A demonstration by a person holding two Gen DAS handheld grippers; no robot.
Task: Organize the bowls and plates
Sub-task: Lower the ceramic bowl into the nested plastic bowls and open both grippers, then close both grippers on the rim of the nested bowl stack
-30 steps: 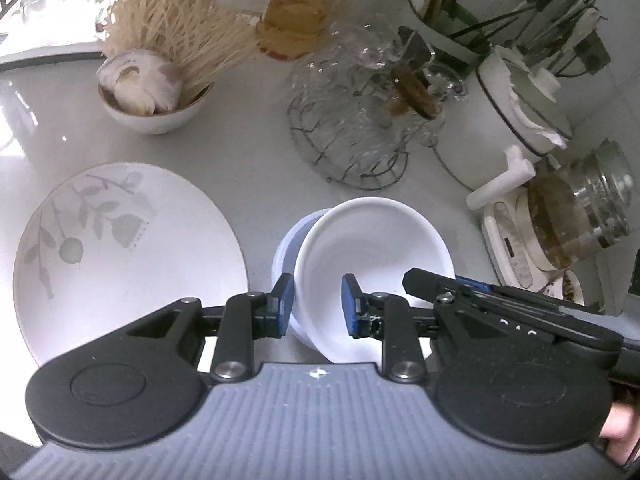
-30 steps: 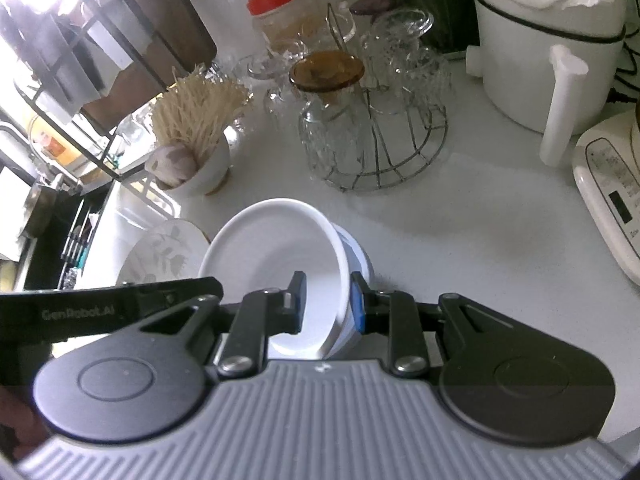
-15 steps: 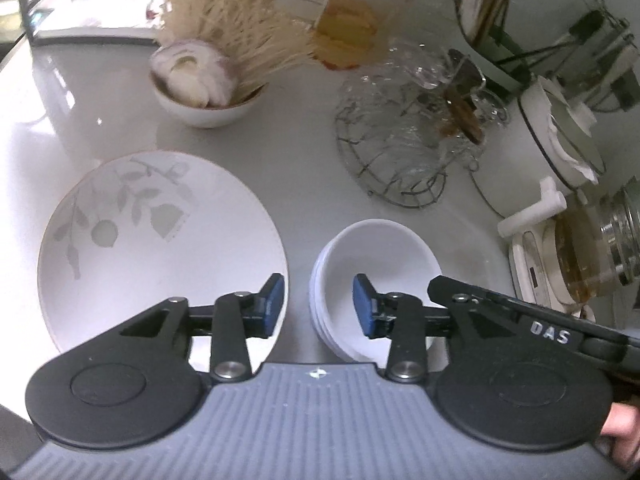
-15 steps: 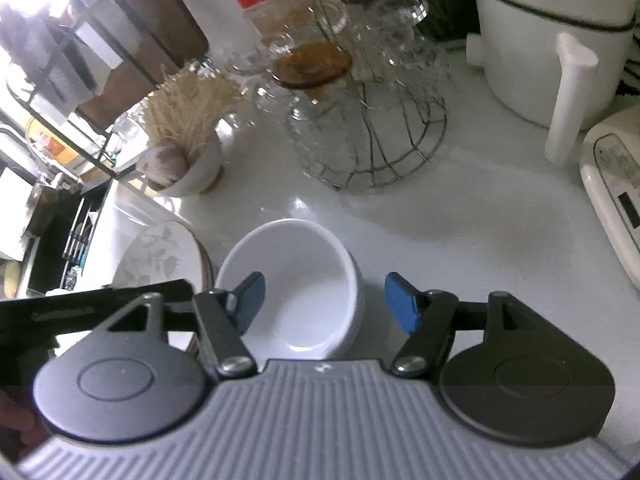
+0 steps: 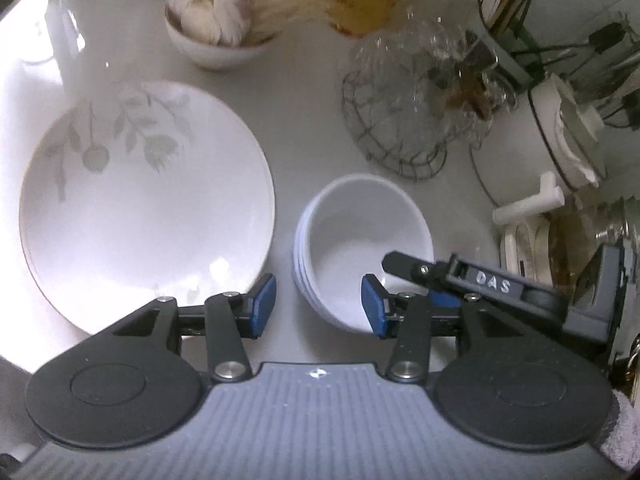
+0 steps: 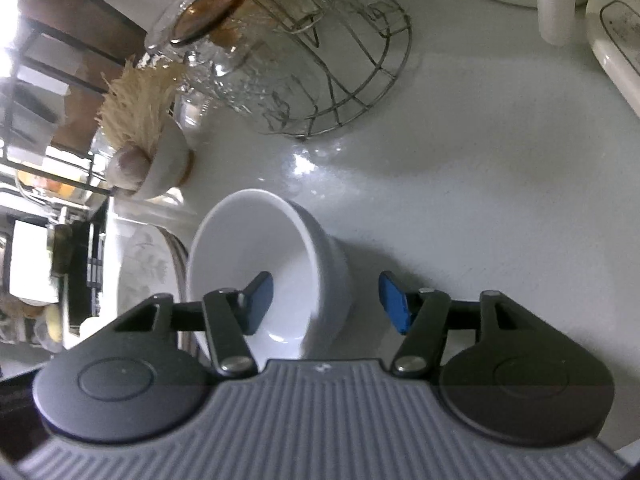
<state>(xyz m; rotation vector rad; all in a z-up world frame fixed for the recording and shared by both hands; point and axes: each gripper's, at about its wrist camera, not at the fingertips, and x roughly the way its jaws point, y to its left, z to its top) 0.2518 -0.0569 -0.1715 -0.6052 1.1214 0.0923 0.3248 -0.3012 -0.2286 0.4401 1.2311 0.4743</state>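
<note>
A stack of white bowls (image 5: pixel 362 236) stands on the white counter, nested one inside another; it also shows in the right wrist view (image 6: pixel 272 264). A large white plate with a grey leaf print (image 5: pixel 140 204) lies to its left, and its edge shows in the right wrist view (image 6: pixel 148 268). My left gripper (image 5: pixel 318 306) is open and empty, its jaws straddling the near rim of the stack. My right gripper (image 6: pixel 326 306) is open and empty, its jaws either side of the stack's right wall. The right gripper's finger (image 5: pixel 472 278) reaches in over the bowls.
A wire rack of glassware (image 5: pixel 416 120) stands behind the bowls. A small bowl with garlic and toothpicks (image 5: pixel 220 36) sits at the back left. A white pot (image 5: pixel 560 140), a kettle base (image 5: pixel 532 240) and a utensil holder (image 5: pixel 516 32) crowd the right side.
Both grippers have opened and let go of the top bowl, which now sits nested in the stack. Both have drawn back a little.
</note>
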